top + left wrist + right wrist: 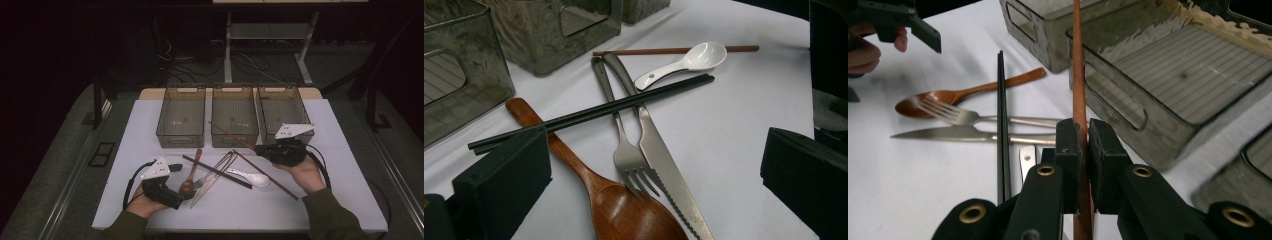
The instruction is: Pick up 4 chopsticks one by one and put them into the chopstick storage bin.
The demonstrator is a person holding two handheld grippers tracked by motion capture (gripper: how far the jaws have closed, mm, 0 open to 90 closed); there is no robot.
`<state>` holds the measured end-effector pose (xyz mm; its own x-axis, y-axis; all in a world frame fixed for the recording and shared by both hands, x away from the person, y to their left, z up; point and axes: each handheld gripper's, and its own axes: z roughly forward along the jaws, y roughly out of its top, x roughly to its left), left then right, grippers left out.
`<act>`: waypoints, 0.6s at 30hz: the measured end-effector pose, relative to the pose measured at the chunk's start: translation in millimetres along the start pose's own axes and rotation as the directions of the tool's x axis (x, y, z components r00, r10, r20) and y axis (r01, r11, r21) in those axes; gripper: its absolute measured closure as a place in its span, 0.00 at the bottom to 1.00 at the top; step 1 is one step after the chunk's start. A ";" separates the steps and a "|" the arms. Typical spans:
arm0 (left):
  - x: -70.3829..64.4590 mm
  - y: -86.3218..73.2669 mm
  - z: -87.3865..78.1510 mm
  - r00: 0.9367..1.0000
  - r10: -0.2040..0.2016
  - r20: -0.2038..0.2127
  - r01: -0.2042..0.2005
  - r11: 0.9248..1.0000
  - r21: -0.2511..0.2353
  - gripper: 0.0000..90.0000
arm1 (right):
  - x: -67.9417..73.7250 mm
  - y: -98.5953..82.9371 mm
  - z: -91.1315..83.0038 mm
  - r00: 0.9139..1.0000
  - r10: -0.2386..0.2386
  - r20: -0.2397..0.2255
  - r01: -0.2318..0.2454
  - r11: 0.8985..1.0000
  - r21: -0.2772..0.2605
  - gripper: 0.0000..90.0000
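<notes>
My right gripper is shut on a brown wooden chopstick, held off the table and slanting toward the middle bin. A second brown chopstick lies on the white table. My left gripper is open, its jaws on either side of the bowl of a wooden spoon. Beside the spoon lie a fork, a knife, a pair of black chopsticks across them, and a white ceramic spoon.
Three clear grey bins stand in a row at the back of the table: the left bin, the middle one and the right bin. All three look empty. Table legs and cables show on the dark floor behind.
</notes>
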<state>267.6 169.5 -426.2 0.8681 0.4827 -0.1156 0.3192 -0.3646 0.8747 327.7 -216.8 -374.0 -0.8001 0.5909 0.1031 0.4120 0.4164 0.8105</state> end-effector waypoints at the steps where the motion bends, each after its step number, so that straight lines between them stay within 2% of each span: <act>1: -0.1 0.0 -0.1 1.000 -0.002 0.002 0.002 1.000 -0.001 0.00 | 0.2 1.1 2.4 1.000 0.004 -0.001 -0.004 1.000 -0.008 0.93; 6: -0.1 -0.4 -0.4 1.000 -0.008 0.004 0.008 1.000 0.000 0.00 | -0.9 9.7 13.8 0.999 0.026 -0.028 -0.027 0.999 -0.026 0.93; 10: -0.9 -0.4 0.6 1.000 -0.009 0.004 0.009 1.000 -0.002 0.00 | 0.6 19.8 21.8 1.000 0.007 -0.016 -0.007 1.000 -0.013 0.93; 18: -1.1 -0.7 0.3 1.000 -0.014 -0.001 0.014 1.000 -0.002 0.00 | -1.0 34.7 38.0 1.000 0.011 -0.009 -0.011 1.000 0.004 0.93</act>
<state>266.5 168.9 -426.9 0.8633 0.4883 -0.1280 0.3309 -0.3560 0.8739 359.4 -176.6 -367.8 -0.7991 0.5897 0.1173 0.4229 0.4126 0.8068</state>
